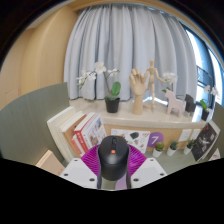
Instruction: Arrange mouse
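Gripper view, single entry. Item: computer mouse point(113, 157), black with a small red mark on its back, sitting between the two fingers of the claw point(113, 172), its nose pointing forward beyond the tips. Purple pads point(92, 158) flank its sides and appear to press on both flanks, so the claw reads as clenched on the mouse; whether the mouse also rests on a surface below cannot be told. Ahead of the claw, lower down: a light tabletop point(160, 125) carrying upright books point(82, 130) to the forward left and small boxes or cards to the forward right. Further ahead: a potted plant point(113, 100), a wooden jointed hand model point(142, 88), small figurines, and grey curtains point(120, 45) behind all. Handling judgement: the mouse is likely light, rigid, with a smooth curved plastic shell that could slip under a weak pinch; best taken across the narrow waist at mid-length, clear of the buttons and wheel.
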{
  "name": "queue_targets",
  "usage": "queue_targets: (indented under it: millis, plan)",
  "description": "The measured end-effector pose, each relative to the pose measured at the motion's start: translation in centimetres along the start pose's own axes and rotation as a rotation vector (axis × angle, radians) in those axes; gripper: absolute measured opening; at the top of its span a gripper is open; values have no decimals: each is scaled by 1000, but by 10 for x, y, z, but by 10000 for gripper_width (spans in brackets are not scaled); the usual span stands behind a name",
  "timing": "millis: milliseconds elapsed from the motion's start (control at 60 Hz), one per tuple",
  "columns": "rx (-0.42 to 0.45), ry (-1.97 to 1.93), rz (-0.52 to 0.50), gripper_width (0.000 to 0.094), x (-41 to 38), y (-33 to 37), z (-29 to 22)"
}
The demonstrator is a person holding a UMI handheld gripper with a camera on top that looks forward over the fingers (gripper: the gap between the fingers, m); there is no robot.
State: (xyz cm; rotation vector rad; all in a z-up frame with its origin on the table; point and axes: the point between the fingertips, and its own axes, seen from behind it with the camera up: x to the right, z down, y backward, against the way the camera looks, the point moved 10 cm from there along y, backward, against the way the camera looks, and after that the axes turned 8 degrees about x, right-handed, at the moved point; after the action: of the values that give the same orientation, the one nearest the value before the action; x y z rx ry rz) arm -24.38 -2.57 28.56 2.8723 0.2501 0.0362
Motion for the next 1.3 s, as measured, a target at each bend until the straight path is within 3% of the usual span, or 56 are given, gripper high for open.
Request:
queue_targets:
  millis: [150, 283, 567, 683, 800, 1017, 1100, 1133, 1300]
  plan:
    - [41, 0, 67, 331, 70, -6, -11]
    - [-75, 6, 114, 330, 116, -31, 46]
    - [-338, -37, 96, 330, 134, -59, 192]
    - [-376, -72, 83, 349, 130, -60, 220]
    - [-335, -97, 94, 371, 129, -59, 222]
    - [-356, -71, 96, 544, 129, -61, 222]
    - [-395, -63, 58, 808, 123, -55, 215]
    - [-404, -46, 48, 866, 122, -52, 208]
    - [-375, -25, 34, 865, 122, -24, 149]
